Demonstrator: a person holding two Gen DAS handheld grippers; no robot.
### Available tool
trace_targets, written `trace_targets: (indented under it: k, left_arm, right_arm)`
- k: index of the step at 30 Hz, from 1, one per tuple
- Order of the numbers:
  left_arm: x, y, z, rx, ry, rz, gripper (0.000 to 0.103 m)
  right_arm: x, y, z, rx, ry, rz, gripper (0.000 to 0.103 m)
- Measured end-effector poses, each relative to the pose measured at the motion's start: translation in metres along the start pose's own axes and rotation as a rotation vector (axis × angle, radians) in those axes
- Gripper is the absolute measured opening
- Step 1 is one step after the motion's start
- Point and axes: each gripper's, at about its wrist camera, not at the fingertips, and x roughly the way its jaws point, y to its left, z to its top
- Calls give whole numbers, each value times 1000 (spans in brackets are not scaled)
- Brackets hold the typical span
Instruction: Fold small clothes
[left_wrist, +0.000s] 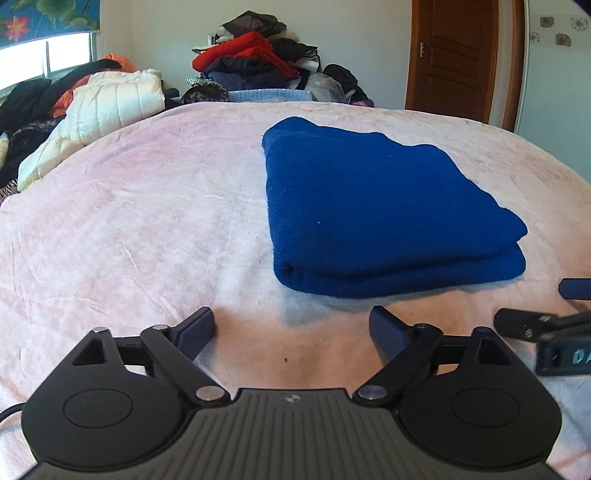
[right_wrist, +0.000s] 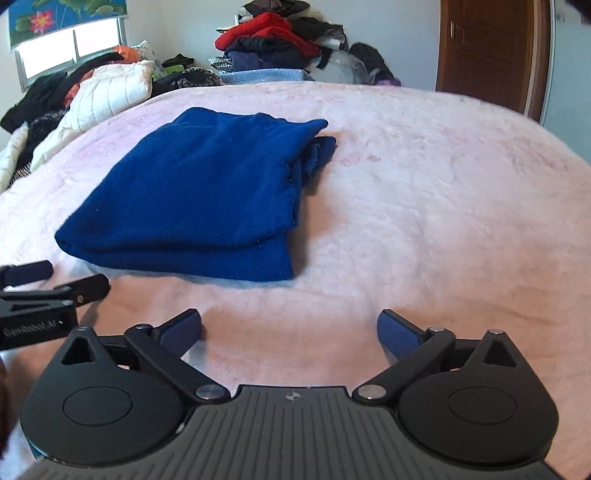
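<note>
- A wide bed under a pale pink blanket (left_wrist: 129, 221) fills most of the room in front of me; its surface is rumpled in soft creases.
- Against the far wall sits a tall heap of clothes (left_wrist: 255, 55), red and black pieces on top, with a light blue basket or tub (left_wrist: 269, 95) beneath it. I can't tell how much of the heap actually sits inside it.
- To the far left, by the window, a cream quilted jacket (left_wrist: 107, 107) lies among dark garments. A brown wooden door (left_wrist: 454, 55) stands at the far right.
- The blue sweater (left_wrist: 369, 206) lies folded into a thick rectangle on the blanket, toward the near side of the bed. Its long axis runs away from the near edge toward the far wall. The rounded fold faces the grippers, stacked in two layers. In the right wrist view the far right end (right_wrist: 317, 147) is looser, with a bunched edge poking out.
- The left gripper (left_wrist: 291, 328) hovers over bare blanket just short of the sweater's near fold, its jaws spread wide with nothing between them.
- The right gripper (right_wrist: 290, 328) sits beside it, just to the right of the sweater's near corner, jaws likewise wide apart and empty.
</note>
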Motion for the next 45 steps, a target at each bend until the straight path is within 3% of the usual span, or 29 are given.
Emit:
trace_targets:
  k: [2,5,45]
  left_arm:
    - [3,-2,1,18,14,-3,103]
    - [3,-3,0,19,13,3,103]
    - [3,-5,-1,19,13,5,103]
  right_arm:
    - [5,10,-4,-32,-47,-33,103]
    - [8,7,-2,13,-44,-31,103]
    - [5,8,-5,11,-47,-35,102]
